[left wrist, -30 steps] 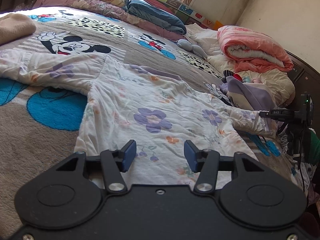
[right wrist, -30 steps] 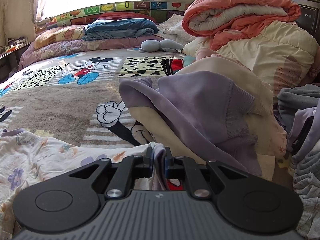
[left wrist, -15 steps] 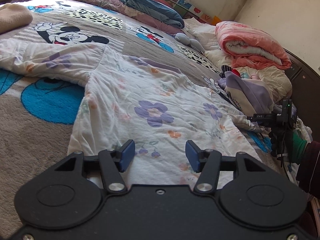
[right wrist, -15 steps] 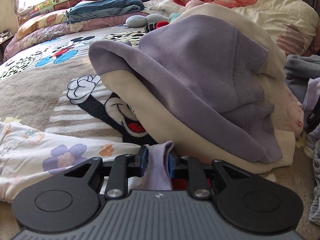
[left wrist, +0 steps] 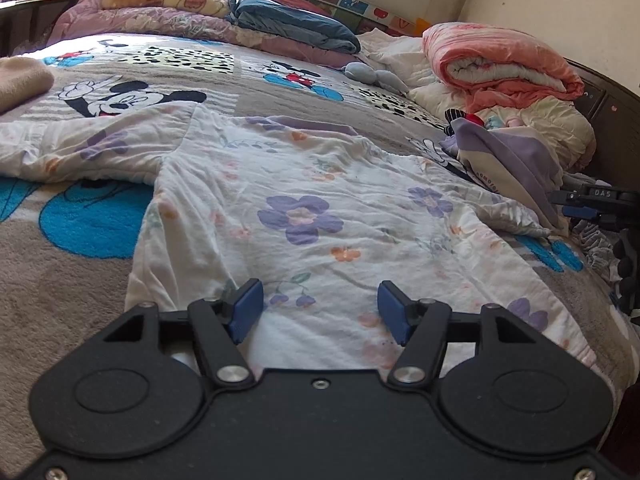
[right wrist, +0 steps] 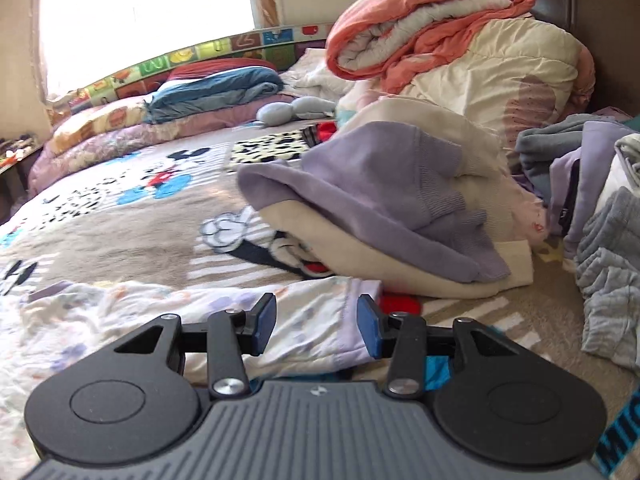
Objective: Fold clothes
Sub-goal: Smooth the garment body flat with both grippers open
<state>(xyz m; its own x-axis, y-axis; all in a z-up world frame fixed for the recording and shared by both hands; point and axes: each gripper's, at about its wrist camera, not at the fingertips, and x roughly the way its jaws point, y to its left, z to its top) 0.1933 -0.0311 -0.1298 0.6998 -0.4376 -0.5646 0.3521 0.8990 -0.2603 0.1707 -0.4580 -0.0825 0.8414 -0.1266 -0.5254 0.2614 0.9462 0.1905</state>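
A white floral shirt lies spread flat on the Mickey Mouse blanket, sleeves out to both sides. My left gripper is open and empty just above the shirt's near hem. My right gripper is open, its blue pads either side of the shirt's right sleeve end with its lilac cuff, which lies loose on the blanket. The right gripper also shows at the right edge of the left wrist view.
A lilac and cream garment lies heaped just beyond the sleeve. Grey and lilac clothes pile at the right. A rolled pink quilt sits on cream bedding at the bed's far right. Folded blue bedding and pillows line the headboard.
My right gripper has opened and let go of the sleeve cuff, which now lies on the blanket. My left gripper stays open over the hem, little moved.
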